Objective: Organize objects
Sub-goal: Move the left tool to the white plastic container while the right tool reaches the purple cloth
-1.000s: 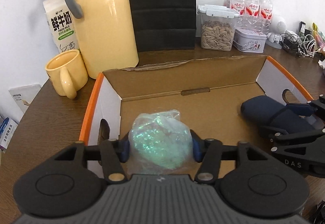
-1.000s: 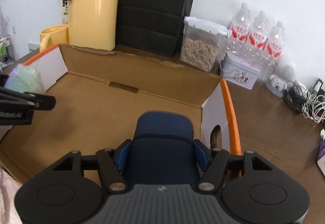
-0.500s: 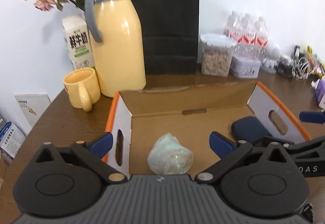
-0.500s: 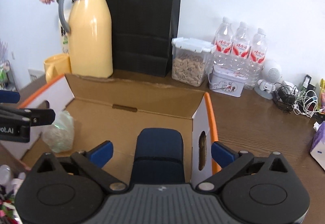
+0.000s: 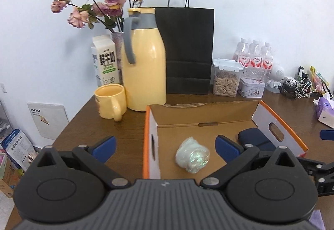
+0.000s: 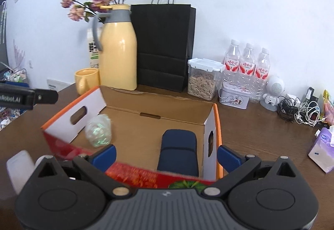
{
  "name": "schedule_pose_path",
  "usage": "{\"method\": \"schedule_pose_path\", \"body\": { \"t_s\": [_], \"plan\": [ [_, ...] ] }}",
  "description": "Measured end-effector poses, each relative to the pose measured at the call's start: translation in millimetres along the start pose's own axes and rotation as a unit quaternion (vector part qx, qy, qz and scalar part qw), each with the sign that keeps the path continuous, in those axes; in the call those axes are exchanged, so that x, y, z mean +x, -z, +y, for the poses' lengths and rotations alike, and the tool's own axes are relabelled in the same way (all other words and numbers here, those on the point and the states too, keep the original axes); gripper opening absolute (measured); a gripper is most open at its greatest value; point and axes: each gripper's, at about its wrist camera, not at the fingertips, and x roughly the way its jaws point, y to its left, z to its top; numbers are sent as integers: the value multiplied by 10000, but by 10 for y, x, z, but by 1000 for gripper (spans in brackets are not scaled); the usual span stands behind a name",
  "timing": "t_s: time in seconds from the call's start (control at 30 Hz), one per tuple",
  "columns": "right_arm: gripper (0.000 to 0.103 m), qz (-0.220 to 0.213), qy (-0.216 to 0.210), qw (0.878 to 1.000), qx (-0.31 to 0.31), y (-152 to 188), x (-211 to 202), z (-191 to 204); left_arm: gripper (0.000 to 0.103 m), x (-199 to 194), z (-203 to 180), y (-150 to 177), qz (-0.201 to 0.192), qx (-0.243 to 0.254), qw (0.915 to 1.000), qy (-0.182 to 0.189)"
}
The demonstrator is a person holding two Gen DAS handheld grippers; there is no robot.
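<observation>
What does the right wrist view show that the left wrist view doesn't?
Only the right wrist view: the box's red printed near wall, and its own open right tool. Only the left wrist view: the white booklet leaning against the wall, and the open left tool. Both: the cardboard box, crinkly wrapped bundle and navy pouch inside it.

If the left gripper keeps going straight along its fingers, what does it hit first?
Most likely the crinkly, iridescent plastic-wrapped bundle on the floor of the open cardboard box. It lies centred between the left gripper's open blue pads, ahead and below. Depth is uncertain in this fisheye view.
</observation>
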Motion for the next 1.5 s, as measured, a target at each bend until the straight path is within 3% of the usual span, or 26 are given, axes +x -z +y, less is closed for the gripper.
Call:
{"method": "schedule_pose_path", "body": {
  "t_s": [0.3, 0.47, 0.67, 0.97, 1.3, 1.5],
  "plan": [
    [103, 159, -362, 9992, -50, 342, -325, 103, 103, -327, 264, 376, 75, 126, 9999, 1],
    [103, 350, -580, 9976, -162, 590, -420, 163, 103, -411, 421, 646, 274, 145, 9993, -209],
    [103, 484, -1027, 9935, -101, 768, -484, 146, 103, -466, 596, 899, 566, -7, 9983, -162],
    [103, 945, -1490, 9842, 173, 904, -160, 79, 103, -485, 552, 1049, 783, 110, 9969, 19],
    [103, 1024, -1761, 9773, 575, 965, -66, -2, 103, -293, 464, 1098, 1035, 184, 9938, 361],
    [90, 998, -1870, 9754, 600, 951, -102, 2, 103, -186, 431, 1120, 1151, 244, 9920, 454]
  ]
}}
